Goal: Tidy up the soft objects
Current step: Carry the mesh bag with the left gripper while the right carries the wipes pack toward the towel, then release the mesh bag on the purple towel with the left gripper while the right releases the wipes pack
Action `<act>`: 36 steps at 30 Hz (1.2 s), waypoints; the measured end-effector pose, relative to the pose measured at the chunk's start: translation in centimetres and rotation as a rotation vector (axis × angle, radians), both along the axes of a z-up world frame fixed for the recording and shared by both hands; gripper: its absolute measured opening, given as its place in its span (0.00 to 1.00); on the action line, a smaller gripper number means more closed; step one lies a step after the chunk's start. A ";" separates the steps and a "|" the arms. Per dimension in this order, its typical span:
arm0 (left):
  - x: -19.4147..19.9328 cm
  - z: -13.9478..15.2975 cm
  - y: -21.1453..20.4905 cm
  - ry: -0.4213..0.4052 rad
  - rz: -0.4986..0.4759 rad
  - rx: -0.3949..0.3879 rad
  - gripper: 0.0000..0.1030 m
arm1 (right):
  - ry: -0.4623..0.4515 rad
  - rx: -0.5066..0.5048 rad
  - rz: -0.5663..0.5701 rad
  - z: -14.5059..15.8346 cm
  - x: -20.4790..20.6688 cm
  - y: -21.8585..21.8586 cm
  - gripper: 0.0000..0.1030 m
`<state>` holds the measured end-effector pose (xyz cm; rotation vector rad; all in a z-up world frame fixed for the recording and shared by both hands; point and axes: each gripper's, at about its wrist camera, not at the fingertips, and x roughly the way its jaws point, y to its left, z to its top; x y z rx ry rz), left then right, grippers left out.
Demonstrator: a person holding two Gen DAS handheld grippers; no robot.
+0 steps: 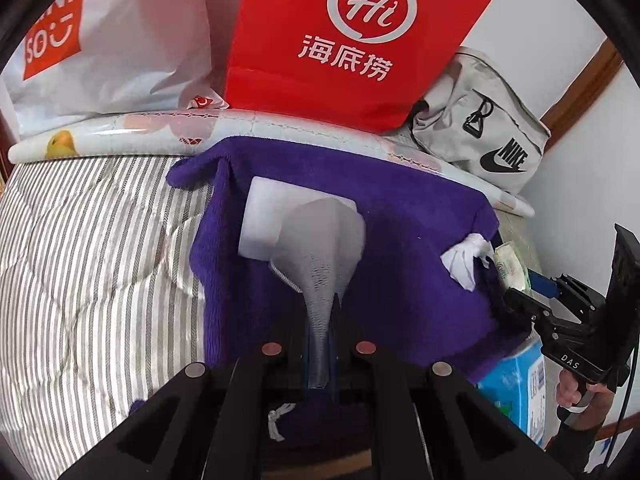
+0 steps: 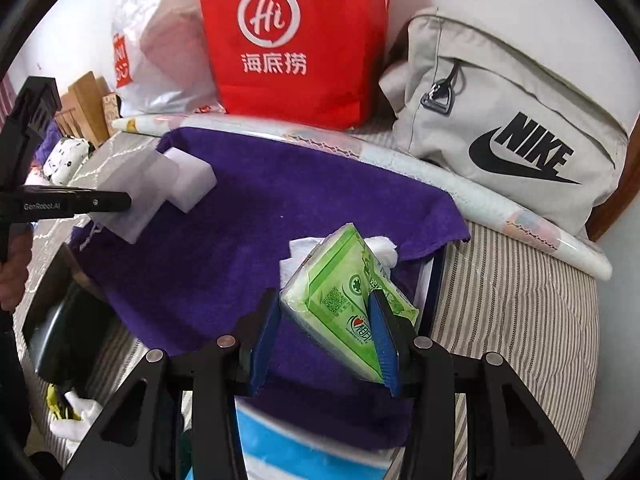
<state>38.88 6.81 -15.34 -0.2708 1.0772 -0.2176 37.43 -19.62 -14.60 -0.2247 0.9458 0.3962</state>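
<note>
In the left wrist view, the left gripper (image 1: 320,320) fills the bottom centre of the frame, its jaws clenched on a thin, translucent white foam sheet (image 1: 324,248) that fans out above the fingertips. In the right wrist view this same sheet (image 2: 132,204) shows at the left edge, pinched by the black tip of that gripper (image 2: 120,201).

The right gripper (image 2: 324,340) sits at the bottom centre of its own view, its blue-padded jaws grasping a green plastic-wrapped tissue pack (image 2: 344,300), which tilts between the pads. The left wrist view catches this gripper (image 1: 516,300) at the right edge, with the pack (image 1: 510,268) just above it.

Under both grippers lies a purple fuzzy towel (image 2: 248,232), spread over the middle of each frame. A crumpled white tissue (image 1: 466,260) rests on the towel's right side, just beside the green pack. A white foam block (image 2: 192,180) lies on the towel's upper left part in the right wrist view, touching the held sheet. A blue and white package (image 1: 516,388) shows from under the towel's lower right edge.

The towel rests on a grey and white striped quilt (image 1: 92,248). Past the towel's far edge runs a rolled white patterned mat (image 1: 132,132). Beyond it stand a white plastic shopping bag (image 1: 120,36) at upper left, a red paper bag with a white logo (image 1: 344,40) at top centre, and a grey fabric backpack with a black logo (image 2: 512,120) at upper right.
</note>
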 end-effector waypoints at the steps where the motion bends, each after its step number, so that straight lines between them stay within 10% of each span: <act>1: 0.2 -0.1 0.0 0.003 -0.002 0.001 0.07 | 0.005 -0.001 0.002 -0.1 0.1 0.1 0.43; 19: 1.2 -1.3 -0.5 0.047 -0.042 0.022 0.10 | 0.055 -0.052 0.035 -1.8 1.8 1.4 0.49; 26: 0.0 -0.4 -0.6 0.025 -0.043 0.029 0.49 | 0.047 -0.012 0.001 -1.0 1.2 0.7 0.70; 36: -3.4 2.0 -0.4 -0.009 -0.019 0.102 0.52 | -0.013 -0.013 -0.047 1.8 -2.2 0.1 0.71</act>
